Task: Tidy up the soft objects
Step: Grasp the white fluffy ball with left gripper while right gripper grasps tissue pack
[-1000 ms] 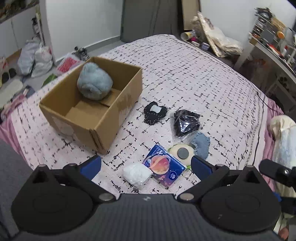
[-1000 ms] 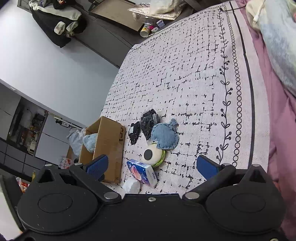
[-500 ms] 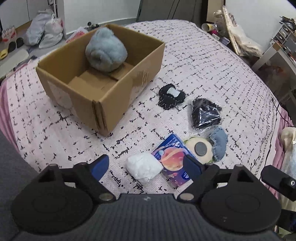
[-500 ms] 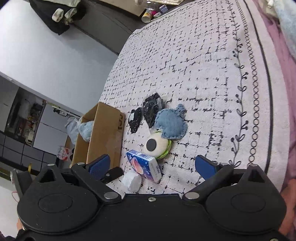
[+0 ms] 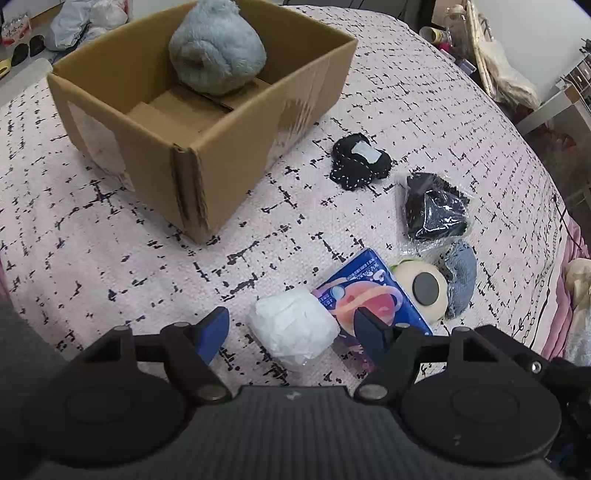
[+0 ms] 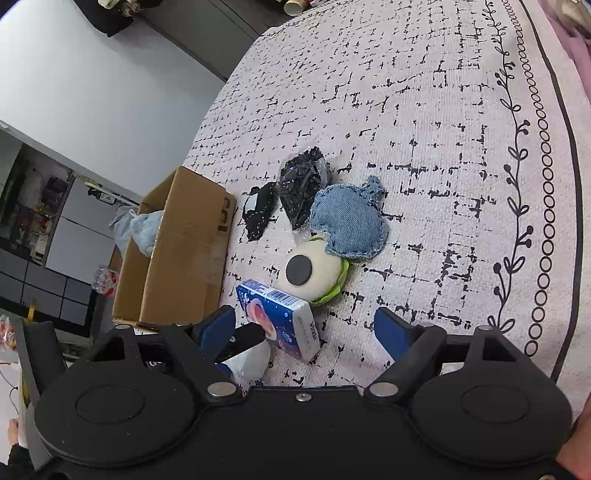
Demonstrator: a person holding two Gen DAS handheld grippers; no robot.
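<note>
My left gripper [image 5: 291, 325] is open, its jaws on either side of a white soft bundle [image 5: 293, 328] on the bed; the bundle also shows in the right wrist view [image 6: 249, 360]. Beside it lie a blue tissue pack [image 5: 364, 299], a round eye plush [image 5: 424, 290], a denim pouch [image 5: 460, 282], a black item in a clear bag [image 5: 434, 210] and a black stitched pouch [image 5: 360, 162]. An open cardboard box [image 5: 221, 155] holds a blue-grey plush [image 5: 218, 46]. My right gripper [image 6: 306, 328] is open and empty, just above the tissue pack [image 6: 280, 317].
The objects lie on a bed with a white and black patterned cover [image 5: 424, 96]. Bags and clutter are on the floor beyond the box [image 5: 85, 18]. A desk and shelves stand at the far right [image 5: 561, 92]. A pillow edge shows at the right [image 5: 580, 273].
My left gripper has moved forward and down until its open jaws flank the white bundle. My right gripper has come lower and closer to the tissue pack.
</note>
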